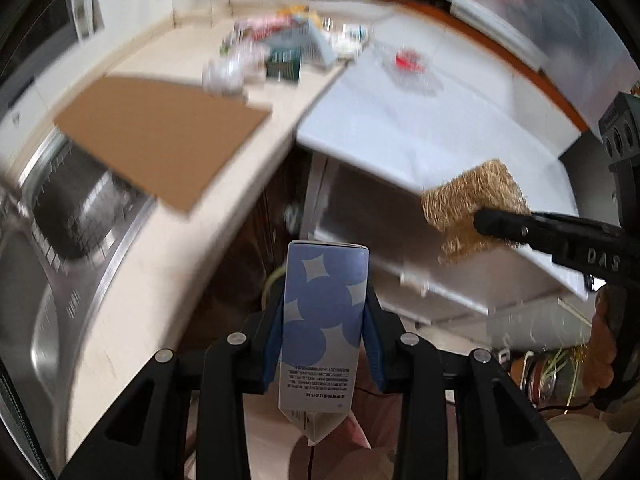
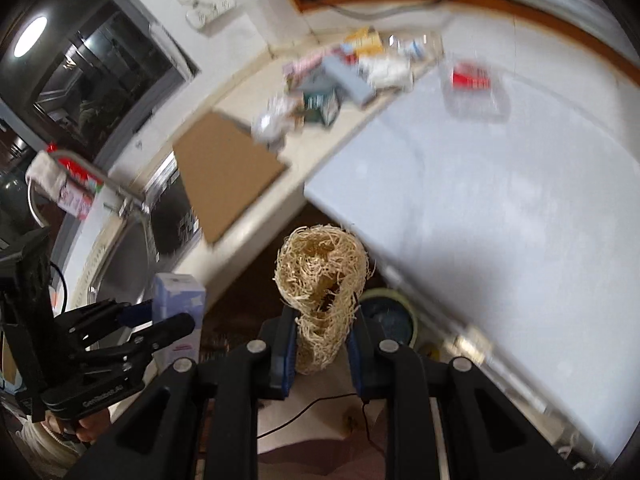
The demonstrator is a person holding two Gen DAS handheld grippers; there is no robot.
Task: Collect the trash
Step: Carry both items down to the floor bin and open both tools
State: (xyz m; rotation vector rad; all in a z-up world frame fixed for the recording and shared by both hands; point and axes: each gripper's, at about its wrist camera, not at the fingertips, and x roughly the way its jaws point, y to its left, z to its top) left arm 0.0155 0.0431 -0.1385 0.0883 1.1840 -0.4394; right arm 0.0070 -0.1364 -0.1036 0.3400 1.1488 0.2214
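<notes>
**2 pieces of trash carried, both with a thin hold**

The left gripper (image 1: 325,320) is clenched on a blue and white carton (image 1: 324,312), which stands upright between the blue pads at the lower centre of the left wrist view. The right gripper (image 2: 322,344) grasps a straw-coloured fibre scrubber (image 2: 322,276) by its lower end, at the centre of the right wrist view. Both things hang in the air in front of the counter (image 1: 132,280); they rest on nothing.

The rest of the trash, a heap of wrappers and small boxes (image 1: 280,46), lies at the upper centre on the counter, near a flat cardboard sheet (image 1: 160,140) that reaches over the sink (image 1: 72,208).

I think the scrubber is the weaker hold. It is soft and loose, the pads pinch only its bottom part, and the big top part leans free, so a quick swing can pull it out. The carton is smooth and light; if it is empty the pads can crush it or let it slide down. The picture is blurred, so I cannot tell where a bin is. The 2 grippers are close together, and the scrubber may brush the other tool.
</notes>
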